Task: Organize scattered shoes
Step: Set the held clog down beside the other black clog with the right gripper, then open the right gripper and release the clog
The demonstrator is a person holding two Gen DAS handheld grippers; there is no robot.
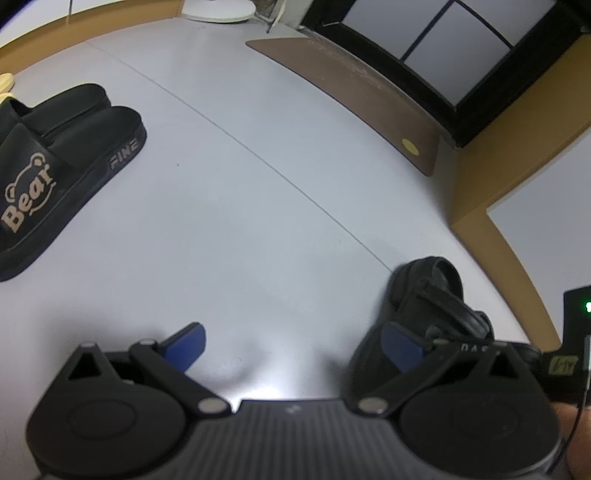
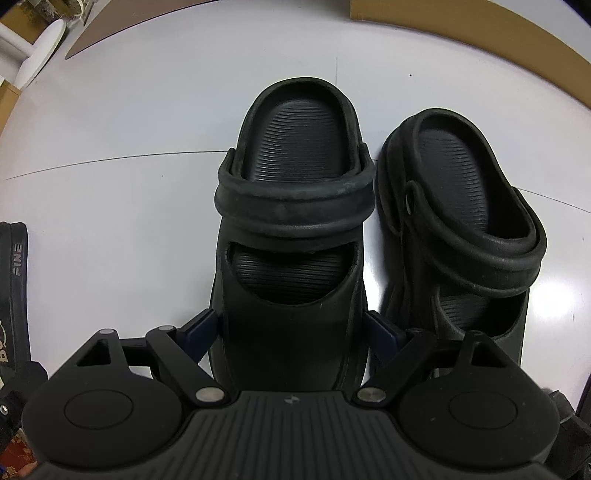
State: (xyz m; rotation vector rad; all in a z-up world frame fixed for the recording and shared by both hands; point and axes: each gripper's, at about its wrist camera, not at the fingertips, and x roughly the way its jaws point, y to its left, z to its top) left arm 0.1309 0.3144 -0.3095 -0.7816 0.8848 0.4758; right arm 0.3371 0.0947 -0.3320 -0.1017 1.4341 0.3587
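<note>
Two black clogs lie side by side on the pale floor in the right wrist view. The left clog [image 2: 291,206] points its toe toward me, and my right gripper [image 2: 290,321] is spread wide around that toe, a blue pad against each side, shut on it. The second clog [image 2: 469,206] lies just to its right, slightly skewed. In the left wrist view my left gripper [image 1: 291,336] is open over bare floor with nothing between its fingers. A black clog [image 1: 436,295] shows behind its right finger. A pair of black "Bear" slippers [image 1: 66,147] sits together at the left.
A brown mat [image 1: 354,85] lies before a dark-framed door [image 1: 461,44]. Tan skirting [image 1: 491,192] borders the floor on the right. A white round base [image 1: 221,9] stands at the back, and a yellow slipper [image 1: 5,83] peeks in at the left edge.
</note>
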